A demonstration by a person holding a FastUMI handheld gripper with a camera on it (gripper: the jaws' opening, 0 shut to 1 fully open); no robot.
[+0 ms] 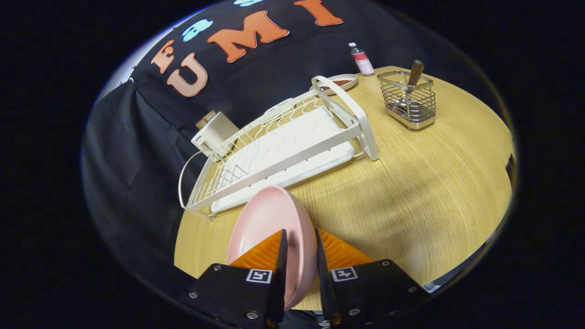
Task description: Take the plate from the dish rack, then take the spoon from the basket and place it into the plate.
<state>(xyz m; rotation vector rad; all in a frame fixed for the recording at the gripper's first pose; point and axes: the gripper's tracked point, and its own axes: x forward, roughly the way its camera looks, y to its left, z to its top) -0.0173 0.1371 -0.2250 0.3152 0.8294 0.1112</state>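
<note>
Plate [274, 219] out of the dish rack [283, 146] already, pinched on edge between the tongs [299, 256], both fingers pressing its rim, tilted upright above the worktop [411, 192] just in front of the rack. Rack itself bare of dishes. First step thus largely done, by the look of it, though plate not yet set down flat. Spoon [413, 75] standing handle-up in the wire basket [409, 103], well apart beyond the fingers, untouched. Left to do: lay the plate on the worktop, release, reach the basket, lift the spoon, drop it into the plate.
</note>
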